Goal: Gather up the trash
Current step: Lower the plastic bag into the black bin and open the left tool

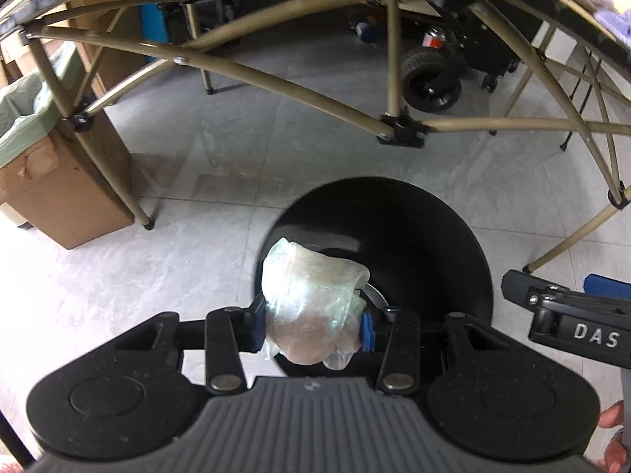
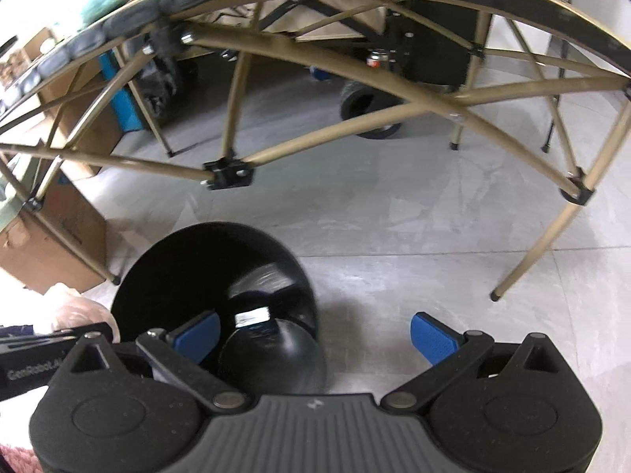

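Observation:
A crumpled clear plastic wrapper [image 1: 311,299] is pinched between the blue pads of my left gripper [image 1: 311,329], which is shut on it. It hangs above the mouth of a round black trash bin [image 1: 414,228] on the floor. In the right wrist view the same black bin [image 2: 189,260] lies below and to the left, and its dark inside shows a shiny bottom. My right gripper [image 2: 313,335] is open with nothing between its blue pads [image 2: 432,335]. The right gripper's body [image 1: 568,315] shows at the right edge of the left wrist view.
A folding table with tan crossed legs [image 1: 276,86] stands right behind the bin. A cardboard box with a green liner [image 1: 47,165] sits at the left. A wheeled black cart [image 1: 434,79] and a can are under the table. Grey tiled floor [image 2: 394,236] spreads to the right.

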`<state>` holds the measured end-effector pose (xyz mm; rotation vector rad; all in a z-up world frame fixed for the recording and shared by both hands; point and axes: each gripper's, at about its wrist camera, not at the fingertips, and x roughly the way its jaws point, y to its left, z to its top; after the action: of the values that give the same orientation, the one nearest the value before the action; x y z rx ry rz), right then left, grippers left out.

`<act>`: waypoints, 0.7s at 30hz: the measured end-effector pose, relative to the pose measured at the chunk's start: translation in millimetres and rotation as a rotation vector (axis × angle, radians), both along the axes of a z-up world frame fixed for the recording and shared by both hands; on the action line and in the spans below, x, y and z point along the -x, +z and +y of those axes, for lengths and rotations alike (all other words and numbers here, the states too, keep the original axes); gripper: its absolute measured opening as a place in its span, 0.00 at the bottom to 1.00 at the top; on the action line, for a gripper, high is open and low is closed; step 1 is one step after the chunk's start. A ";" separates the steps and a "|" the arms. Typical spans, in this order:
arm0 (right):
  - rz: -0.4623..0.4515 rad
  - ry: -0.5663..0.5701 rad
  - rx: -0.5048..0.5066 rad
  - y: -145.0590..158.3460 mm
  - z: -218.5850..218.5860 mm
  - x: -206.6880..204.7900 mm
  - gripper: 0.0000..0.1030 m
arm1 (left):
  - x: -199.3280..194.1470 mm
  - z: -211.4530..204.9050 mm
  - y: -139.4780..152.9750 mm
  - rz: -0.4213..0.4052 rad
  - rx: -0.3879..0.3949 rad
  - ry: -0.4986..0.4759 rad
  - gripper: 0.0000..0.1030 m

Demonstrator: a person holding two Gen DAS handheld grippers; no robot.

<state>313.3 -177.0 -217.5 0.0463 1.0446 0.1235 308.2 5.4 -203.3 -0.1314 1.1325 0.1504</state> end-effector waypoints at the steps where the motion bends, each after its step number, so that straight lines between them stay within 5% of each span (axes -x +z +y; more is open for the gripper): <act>1: -0.001 -0.010 0.000 0.4 -3.7 0.5 1.00 | -1.8 -4.4 -2.0 0.005 -0.001 -0.006 0.42; 21: -0.013 -0.143 -0.003 3.4 -55.2 7.3 1.00 | -33.3 -54.8 -39.4 0.082 -0.009 -0.066 0.42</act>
<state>306.1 -232.2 -214.1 0.1228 1.0248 -0.0042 341.5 -49.4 -242.7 -0.0797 1.2168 0.1028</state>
